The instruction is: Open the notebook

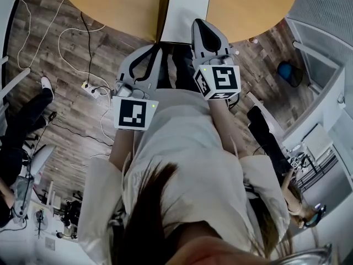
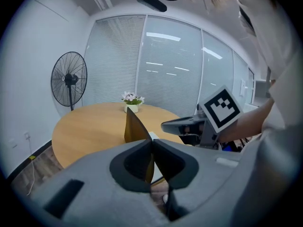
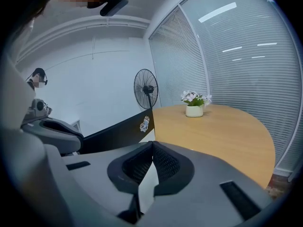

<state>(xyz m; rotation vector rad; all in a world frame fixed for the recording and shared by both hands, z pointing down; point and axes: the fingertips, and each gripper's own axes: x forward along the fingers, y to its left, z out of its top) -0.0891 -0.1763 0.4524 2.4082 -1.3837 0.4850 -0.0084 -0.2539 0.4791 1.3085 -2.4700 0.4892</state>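
Dark notebook cover (image 2: 135,126) clamped in left claw (image 2: 152,141), right claw (image 3: 152,143) pinching white page (image 1: 190,10).

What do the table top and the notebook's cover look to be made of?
Table top: wood or wood-look laminate, smooth, even light tan with a soft sheen; the look leaves open which of the two it is. Notebook cover: dark, thin, probably stiff card or leatherette; it stands flat and unbent while pinched by the left gripper.
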